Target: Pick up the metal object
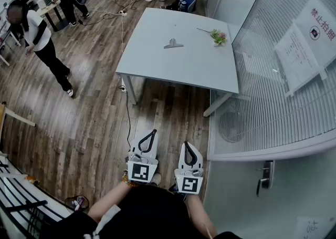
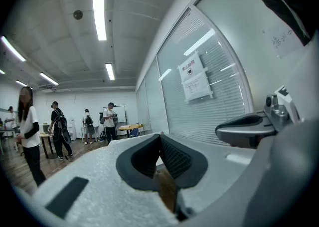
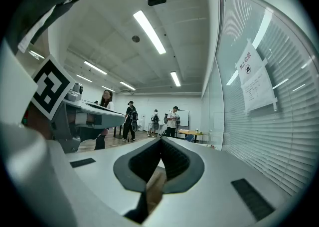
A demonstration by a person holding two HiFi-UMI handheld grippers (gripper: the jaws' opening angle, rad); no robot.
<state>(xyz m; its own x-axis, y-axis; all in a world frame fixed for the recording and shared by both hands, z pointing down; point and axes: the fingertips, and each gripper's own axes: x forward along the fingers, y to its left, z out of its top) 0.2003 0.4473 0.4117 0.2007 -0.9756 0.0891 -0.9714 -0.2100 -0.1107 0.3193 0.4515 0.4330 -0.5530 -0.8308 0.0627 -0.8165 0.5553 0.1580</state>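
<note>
**A:** How do the two claws stand?

**B:** Both are pressed together. In the left gripper view, the left gripper point(image 2: 160, 136) has its dark pads meeting at the tips, with nothing pinched between them. The right gripper point(image 3: 160, 140) is the same in its own view: tips touching, and empty.

**A:** Where are they?

**B:** In the head view they sit side by side, close to the person's body, over the wooden floor point(image 1: 79, 127). They point level toward the table point(image 1: 152, 70) and touch nothing.

**A:** And the metal object?

**B:** The metal object point(image 1: 173, 43) lies flat on the grey table top, toward its far half, well apart from both claws. It looks like a small T-shaped piece, though it is too small to be sure. A little pot of flowers point(image 1: 218, 37) stands to its right, near the glass wall point(image 1: 273, 91).
</note>
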